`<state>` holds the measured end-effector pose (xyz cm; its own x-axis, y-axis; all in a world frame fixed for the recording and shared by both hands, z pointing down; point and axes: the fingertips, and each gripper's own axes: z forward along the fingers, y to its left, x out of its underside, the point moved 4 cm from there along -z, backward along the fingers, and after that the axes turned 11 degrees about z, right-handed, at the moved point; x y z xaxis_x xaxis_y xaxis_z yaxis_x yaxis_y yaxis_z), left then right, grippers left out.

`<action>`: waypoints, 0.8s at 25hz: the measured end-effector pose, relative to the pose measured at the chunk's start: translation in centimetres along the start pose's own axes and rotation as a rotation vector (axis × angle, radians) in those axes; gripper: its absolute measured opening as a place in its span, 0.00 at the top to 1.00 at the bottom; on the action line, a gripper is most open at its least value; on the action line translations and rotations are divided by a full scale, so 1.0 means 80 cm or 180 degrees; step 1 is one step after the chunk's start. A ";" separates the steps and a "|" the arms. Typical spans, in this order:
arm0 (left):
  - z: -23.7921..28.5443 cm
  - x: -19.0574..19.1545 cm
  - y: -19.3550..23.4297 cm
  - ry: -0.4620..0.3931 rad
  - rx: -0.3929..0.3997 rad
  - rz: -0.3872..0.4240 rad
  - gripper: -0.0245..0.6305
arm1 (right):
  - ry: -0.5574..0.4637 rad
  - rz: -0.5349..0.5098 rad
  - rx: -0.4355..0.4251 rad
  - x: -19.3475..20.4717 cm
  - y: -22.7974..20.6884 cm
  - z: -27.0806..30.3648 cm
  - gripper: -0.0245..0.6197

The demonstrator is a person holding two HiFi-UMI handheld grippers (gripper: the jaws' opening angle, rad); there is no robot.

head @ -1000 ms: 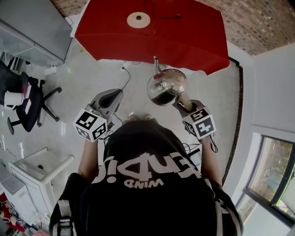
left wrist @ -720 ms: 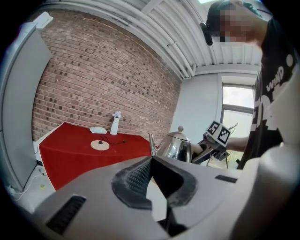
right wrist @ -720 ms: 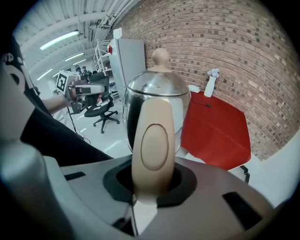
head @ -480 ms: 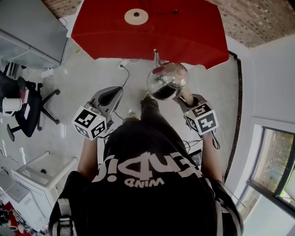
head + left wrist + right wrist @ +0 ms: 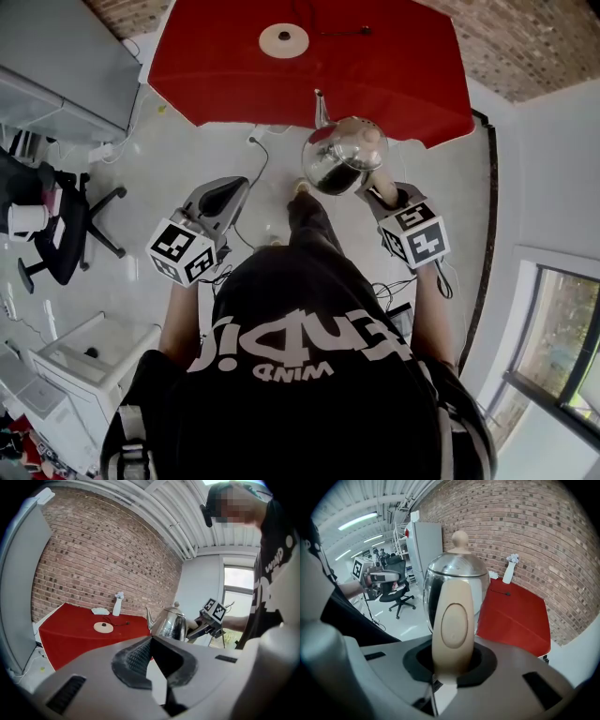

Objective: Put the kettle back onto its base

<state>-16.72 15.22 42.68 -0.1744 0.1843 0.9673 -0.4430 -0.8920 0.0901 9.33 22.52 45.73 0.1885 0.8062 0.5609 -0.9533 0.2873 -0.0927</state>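
Gripping the beige handle (image 5: 452,620) of the steel kettle (image 5: 339,159), the right gripper (image 5: 380,192) carried it in the air. The jaws were closed on the handle's lower end. In the right gripper view the handle covered the pads themselves and most of the kettle's body, so only the domed lid and its knob stood clear above, and the spout was out of sight behind the body.

From the head view, the kettle hung against the near edge of the red table (image 5: 375,75). Whether it was over the cloth or over the floor could not be told from that angle. The round base (image 5: 284,39) lay well apart from the kettle, far back on the table, with a thin dark cord (image 5: 337,33) running off to its right. Detail on the base was too small to make out.

The left gripper (image 5: 225,192) was held out over the floor on the person's other side, its jaws together with nothing between them. In its own view the gripper's grey body cut off the kettle's (image 5: 169,623) bottom and the table's (image 5: 70,639) front. A white vase (image 5: 117,604) stood near the brick wall (image 5: 93,559) behind the base (image 5: 103,627). The person's black shirt (image 5: 300,356) hid the lower floor in the head view, and an office chair (image 5: 61,220) stood at the left.
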 end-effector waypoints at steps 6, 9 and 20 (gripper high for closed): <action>0.014 -0.005 0.020 -0.0003 0.0010 -0.0008 0.95 | 0.0004 -0.0006 0.0009 -0.020 -0.012 0.009 0.86; 0.026 -0.009 0.032 0.0008 0.0021 0.0002 0.95 | 0.0011 0.0001 0.0001 -0.033 -0.022 0.016 0.86; 0.077 -0.035 0.072 -0.0011 0.0012 0.0011 0.95 | 0.0053 -0.0022 -0.0049 -0.075 -0.066 0.037 0.86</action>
<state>-13.33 6.99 41.93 -0.1729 0.1797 0.9684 -0.4390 -0.8942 0.0875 12.53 14.66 45.30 0.1990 0.8126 0.5477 -0.9483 0.3007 -0.1015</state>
